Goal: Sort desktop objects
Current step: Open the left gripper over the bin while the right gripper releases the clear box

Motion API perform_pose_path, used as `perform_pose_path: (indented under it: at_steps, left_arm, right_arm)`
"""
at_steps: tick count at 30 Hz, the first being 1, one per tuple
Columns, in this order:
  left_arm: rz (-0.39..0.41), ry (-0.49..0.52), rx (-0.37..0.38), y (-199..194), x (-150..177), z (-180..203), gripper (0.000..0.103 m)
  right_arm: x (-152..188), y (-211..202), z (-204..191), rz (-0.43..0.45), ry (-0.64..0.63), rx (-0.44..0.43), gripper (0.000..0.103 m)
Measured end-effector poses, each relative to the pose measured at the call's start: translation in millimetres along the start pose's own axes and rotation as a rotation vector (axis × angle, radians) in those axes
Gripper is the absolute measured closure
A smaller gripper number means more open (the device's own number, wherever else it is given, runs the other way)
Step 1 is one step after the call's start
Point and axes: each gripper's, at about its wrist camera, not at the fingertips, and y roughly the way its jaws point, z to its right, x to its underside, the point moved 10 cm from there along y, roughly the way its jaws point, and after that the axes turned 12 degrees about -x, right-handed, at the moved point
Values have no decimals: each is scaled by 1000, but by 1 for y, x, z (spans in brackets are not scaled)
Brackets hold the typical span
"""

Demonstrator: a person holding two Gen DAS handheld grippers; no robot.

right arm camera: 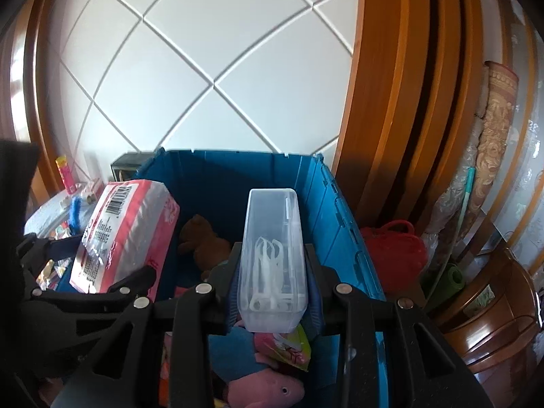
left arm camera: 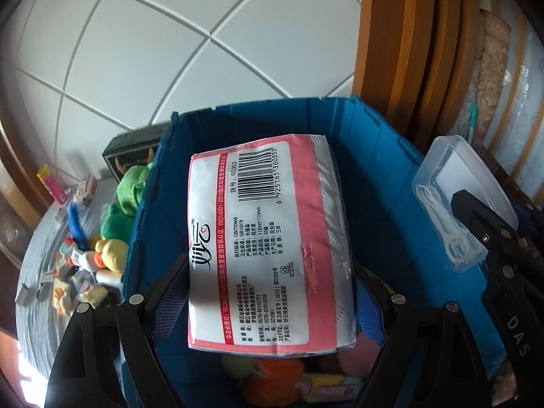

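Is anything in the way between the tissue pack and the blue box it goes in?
Nothing visible blocks it. The left hand-held gripper holds the tissue pack over the open blue box. Soft toys lie on the bottom, so it would land on or beside them.

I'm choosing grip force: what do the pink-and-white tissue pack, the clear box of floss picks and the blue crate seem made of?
Pink-and-white tissue pack: soft paper in thin glossy plastic film; it wrinkles and glints. Clear box of floss picks: apparently rigid, slightly frosted plastic; the picks show through. Blue crate: hard moulded plastic, matte, with ribbed walls.
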Motion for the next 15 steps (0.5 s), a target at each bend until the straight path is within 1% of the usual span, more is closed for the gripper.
perform_pose_path:
  at_steps: [3, 7, 13, 15]
  left_arm:
    - [-1, 13, 3, 2, -4, 5, 16]
    - [-5, 14, 16, -1, -5, 9, 14]
    - [49, 4, -8, -19, -17, 2, 13]
    - [78, 0, -16, -29, -23, -1, 10]
  right_arm:
    - [-2, 10, 7, -19, 2, -8, 71]
    - [-9, 9, 9, -3, -8, -22, 71]
    - [-25, -6, 10, 39, -12, -4, 71]
    - [-31, -11, 11, 53, -14, 2, 71]
